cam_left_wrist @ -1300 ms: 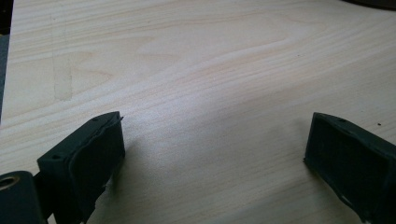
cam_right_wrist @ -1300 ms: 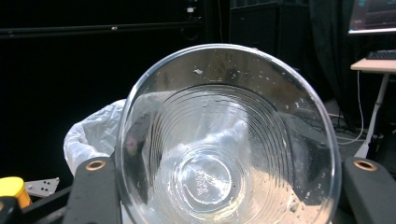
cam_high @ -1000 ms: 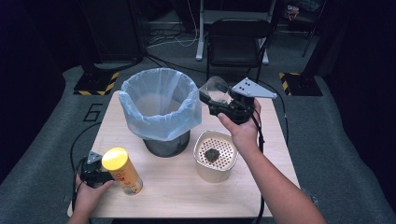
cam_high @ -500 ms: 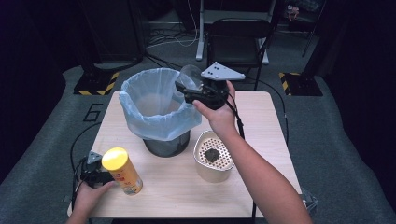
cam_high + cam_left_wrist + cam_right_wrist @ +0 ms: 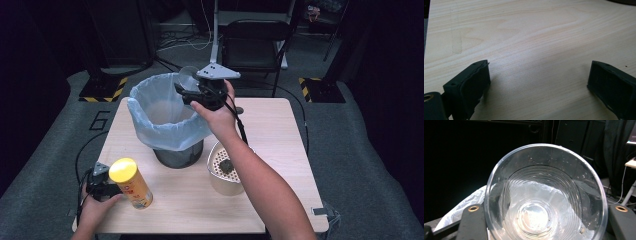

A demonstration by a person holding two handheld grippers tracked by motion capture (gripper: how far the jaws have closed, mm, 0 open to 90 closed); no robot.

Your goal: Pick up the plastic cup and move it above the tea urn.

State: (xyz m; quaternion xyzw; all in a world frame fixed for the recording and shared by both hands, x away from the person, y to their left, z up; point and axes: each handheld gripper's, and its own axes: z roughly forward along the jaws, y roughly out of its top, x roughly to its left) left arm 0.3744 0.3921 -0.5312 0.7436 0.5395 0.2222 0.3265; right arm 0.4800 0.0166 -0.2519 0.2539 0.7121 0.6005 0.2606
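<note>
Right gripper (image 5: 186, 93) clamped on clear cup (image 5: 545, 192), held over bin (image 5: 167, 117) rim, mouth toward camera, apparently empty (few specks inside). Drop into bin not yet done. Left gripper (image 5: 537, 82) jaws apart, empty, resting beside can (image 5: 131, 182).

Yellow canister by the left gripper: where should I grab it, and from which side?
Judging by its pose, grip the yellow canister around its mid-body, below the yellow lid. It stands slightly tilted, its round wall exposed. Come in level from its left, where the left gripper already sits with jaws open. The trash bin stands clear behind it.
</note>
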